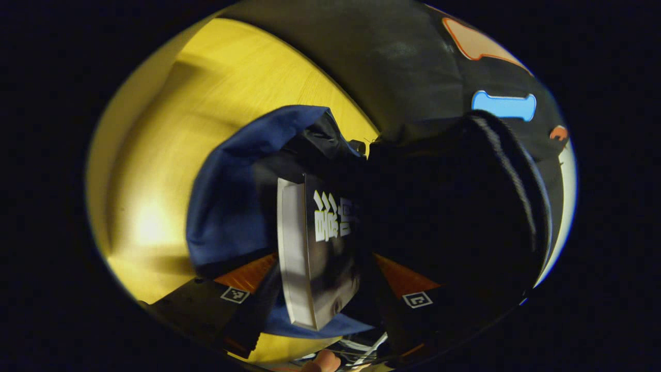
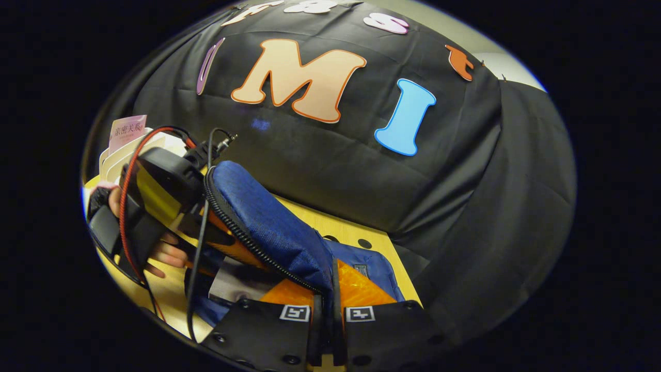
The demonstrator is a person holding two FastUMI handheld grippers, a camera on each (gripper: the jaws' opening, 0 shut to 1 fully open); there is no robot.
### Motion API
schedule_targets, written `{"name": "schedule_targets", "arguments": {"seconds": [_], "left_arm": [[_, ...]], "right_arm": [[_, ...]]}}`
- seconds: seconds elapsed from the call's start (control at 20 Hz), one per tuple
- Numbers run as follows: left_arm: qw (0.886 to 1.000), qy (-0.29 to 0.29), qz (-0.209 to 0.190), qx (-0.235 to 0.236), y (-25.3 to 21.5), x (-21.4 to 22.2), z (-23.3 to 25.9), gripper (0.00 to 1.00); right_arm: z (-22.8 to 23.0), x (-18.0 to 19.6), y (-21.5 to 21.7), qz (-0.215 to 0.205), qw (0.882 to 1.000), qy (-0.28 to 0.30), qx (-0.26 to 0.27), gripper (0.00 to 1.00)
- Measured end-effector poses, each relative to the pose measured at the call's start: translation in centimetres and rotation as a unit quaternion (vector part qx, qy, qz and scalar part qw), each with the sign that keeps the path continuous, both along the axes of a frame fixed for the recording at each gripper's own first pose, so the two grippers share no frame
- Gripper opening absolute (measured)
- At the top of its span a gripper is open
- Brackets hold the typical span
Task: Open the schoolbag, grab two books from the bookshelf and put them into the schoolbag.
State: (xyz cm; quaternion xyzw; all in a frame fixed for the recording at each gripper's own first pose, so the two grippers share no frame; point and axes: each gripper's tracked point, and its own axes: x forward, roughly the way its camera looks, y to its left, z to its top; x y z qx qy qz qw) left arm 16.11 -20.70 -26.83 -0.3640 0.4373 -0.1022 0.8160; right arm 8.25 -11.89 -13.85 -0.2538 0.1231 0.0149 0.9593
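The left gripper (image 1: 330, 289) has a book (image 1: 310, 258) between its jaws, spine-edge up, poised at the mouth of the blue schoolbag (image 1: 232, 206), which lies on the yellow wooden bench (image 1: 170, 129). The right gripper (image 2: 327, 310) has its jaws closed thin on the bag's zippered flap (image 2: 268, 227), holding it up and open. To do this well, the flap should be kept high and taut while the book slides in flat, clear of the zipper teeth. More books (image 2: 126, 137) stand at the bench's far left edge, by the black cloth wall (image 2: 465, 206).
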Motion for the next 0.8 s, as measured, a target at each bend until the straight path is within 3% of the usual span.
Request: {"name": "schedule_targets", "arguments": {"seconds": [0.25,0.3,0.45,0.5,0.55,0.8], "left_arm": [[0.999,0.025,-0.002,0.035,2.7,-4.0,1.5,0.92],[0.999,0.031,-0.009,0.041,2.9,-4.9,1.8,0.92],[0.997,0.047,-0.037,0.054,3.2,-7.9,3.9,0.95],[0.996,0.045,-0.042,0.058,3.6,-8.7,5.0,0.88],[0.996,0.039,-0.045,0.066,4.3,-9.4,6.3,0.88],[0.992,0.006,-0.04,0.123,9.1,-11.5,12.1,0.88]], "right_arm": [[-0.7,-0.6,0.0,-0.001,1.0,0.007,-0.008,0.08],[-0.7,-0.7,0.0,-0.001,1.0,0.006,-0.01,0.11],[-0.7,-0.8,0.0,0.001,1.0,0.006,-0.016,0.08],[-0.8,-0.8,0.0,0.001,1.0,0.006,-0.018,0.07],[-0.9,-0.8,0.1,0.002,1.0,0.006,-0.019,0.11],[-1.0,-0.9,0.1,0.001,1.0,0.005,-0.025,0.09]]}}
